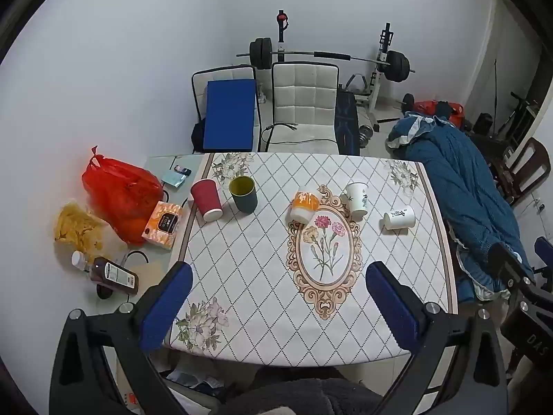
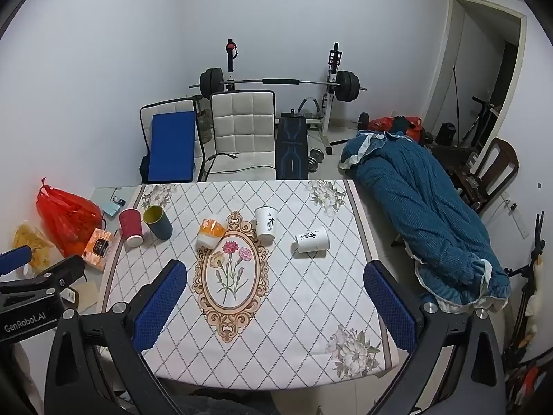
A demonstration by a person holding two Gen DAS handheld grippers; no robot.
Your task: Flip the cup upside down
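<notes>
Several cups stand on the patterned tablecloth [image 1: 262, 276]. A red paper cup [image 1: 206, 199] [image 2: 130, 227] is upside down at the left. A dark green cup [image 1: 243, 193] [image 2: 158, 222] stands upright beside it. An orange and white cup [image 1: 304, 205] [image 2: 209, 232] is upside down near the middle. A white printed cup [image 1: 357, 199] [image 2: 266, 224] stands upright. Another white cup [image 1: 399, 217] [image 2: 311, 239] lies on its side at the right. My left gripper [image 1: 276, 297] and right gripper [image 2: 274, 297] are open and empty, held above the table's near edge.
A red plastic bag [image 1: 121, 192], a tissue pack [image 1: 162, 224], a yellow snack bag [image 1: 77, 226] and a brown bottle [image 1: 110, 273] lie left of the cloth. Two chairs [image 1: 304, 103] and a barbell rack [image 1: 328, 57] stand behind. A blue blanket [image 1: 466, 186] lies at the right.
</notes>
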